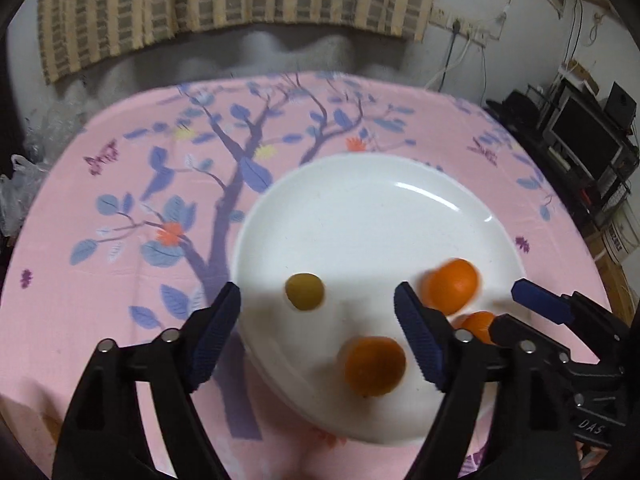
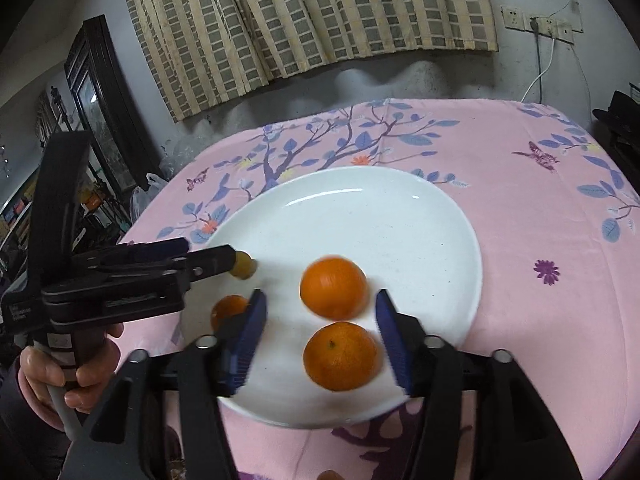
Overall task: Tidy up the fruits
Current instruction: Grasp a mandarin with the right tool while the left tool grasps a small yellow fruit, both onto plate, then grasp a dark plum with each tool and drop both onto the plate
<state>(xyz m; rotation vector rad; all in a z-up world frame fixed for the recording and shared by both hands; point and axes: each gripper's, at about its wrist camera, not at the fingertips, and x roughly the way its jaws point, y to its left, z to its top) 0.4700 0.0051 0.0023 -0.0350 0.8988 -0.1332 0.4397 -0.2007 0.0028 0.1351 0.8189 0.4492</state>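
Tablecloth (image 2: pixel 520 208), pink, floral; curtain (image 2: pixel 320 20) behind.

The letters "DAS" are being shown in pale print on the black body of the right gripper (image 1: pixel 516 312) at the lower right of the left wrist view, while the small label on the left gripper (image 2: pixel 200 258) is being rendered too blurred to be read.

Room: striped checked curtain (image 2: pixel 304 20) on grey wall (image 1: pixel 460 56); wall sockets (image 2: pixel 540 24) with white cables; dark framed cabinet (image 2: pixel 100 108) one side; black monitor (image 1: pixel 580 140) on shelving opposite.
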